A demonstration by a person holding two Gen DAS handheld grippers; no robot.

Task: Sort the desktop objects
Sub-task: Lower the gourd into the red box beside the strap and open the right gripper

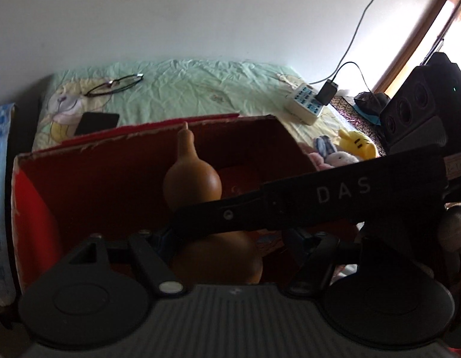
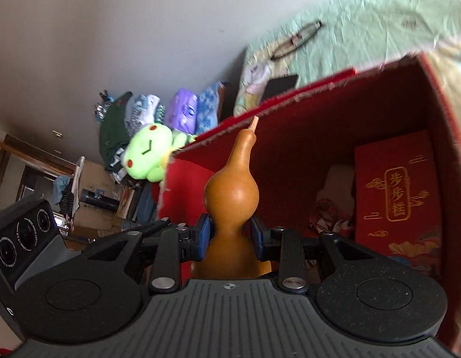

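A brown gourd (image 2: pixel 232 191) stands upright between the blue pads (image 2: pixel 205 232) of my right gripper (image 2: pixel 230 234), which is shut on its narrow waist. It hangs over the open red cardboard box (image 2: pixel 290 161). In the left wrist view the same gourd (image 1: pixel 192 179) sits over the red box (image 1: pixel 90 185), with the right gripper's black body (image 1: pixel 320 200) crossing in front of it. My left gripper (image 1: pixel 227 238) is just behind the gourd; its fingertips are hidden, so its state is unclear.
A red gift box (image 2: pixel 400 191) and wrappers lie inside the box. Glasses (image 1: pixel 114 85), a dark phone (image 1: pixel 96 123) and a white power strip (image 1: pixel 305 101) lie on the green sheet (image 1: pixel 200 89). Plush toys (image 1: pixel 344 149) sit right of the box; a green plush (image 2: pixel 147 152) sits to its left.
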